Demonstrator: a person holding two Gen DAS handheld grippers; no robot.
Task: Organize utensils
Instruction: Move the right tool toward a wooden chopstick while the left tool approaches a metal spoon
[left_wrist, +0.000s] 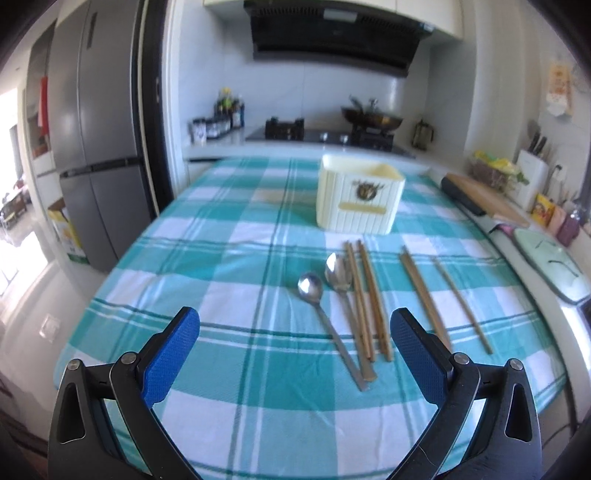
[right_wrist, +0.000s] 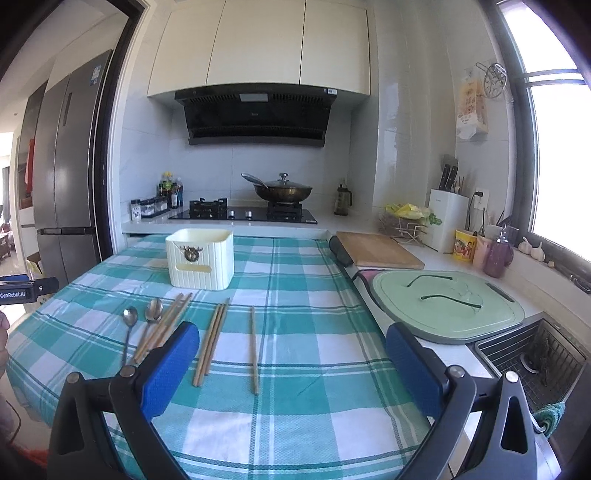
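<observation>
A lidded wok sits on the stove.

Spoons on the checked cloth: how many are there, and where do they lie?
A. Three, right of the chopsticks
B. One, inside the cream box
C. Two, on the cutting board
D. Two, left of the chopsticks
D: two spoons lie on the cloth, left of the chopsticks, in front of the cream box.

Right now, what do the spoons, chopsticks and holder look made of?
Spoons: metal, likely polished steel; bowls show mirror glints. Chopsticks: probably wood or bamboo; matte brown, no shine. Holder: seemingly molded plastic; cream, ribbed walls, slight sheen.
</observation>
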